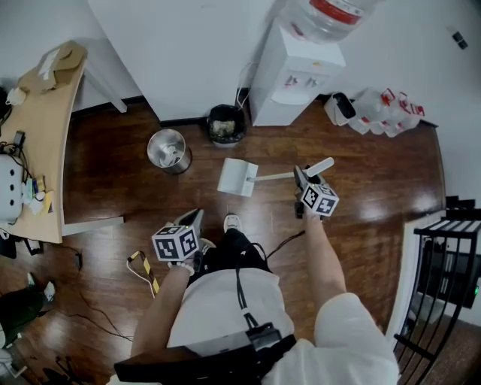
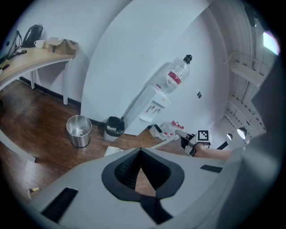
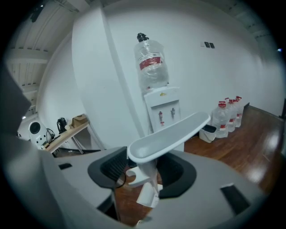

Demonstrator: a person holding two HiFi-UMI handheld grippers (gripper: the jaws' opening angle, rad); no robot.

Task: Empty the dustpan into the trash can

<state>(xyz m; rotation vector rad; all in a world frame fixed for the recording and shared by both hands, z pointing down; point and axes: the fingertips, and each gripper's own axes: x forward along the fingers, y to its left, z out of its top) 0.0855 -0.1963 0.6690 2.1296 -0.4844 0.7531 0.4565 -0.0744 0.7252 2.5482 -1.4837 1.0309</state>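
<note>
Looking steeply down, saw a dark wooden floor filling most of the view, with a white wall along its far edge. Found a curved wooden desk at the left, cluttered with small items. Noted a white water dispenser against the wall, an upturned bottle on top, and a cluster of clear water jugs on the floor to its right. Picked out two bins near the wall: a black trash can just left of the dispenser, rubbish inside, and a steel trash can farther left, apart from it. Spotted the white dustpan with its pan end low, just in front of the black can and short of both bins, its long handle running to the right gripper. Read that claw as open: handle standing between the pads, a gap showing on one side, no squeeze. Saw the left gripper near the person's shoe, fingertips meeting, closed on nothing.
</note>
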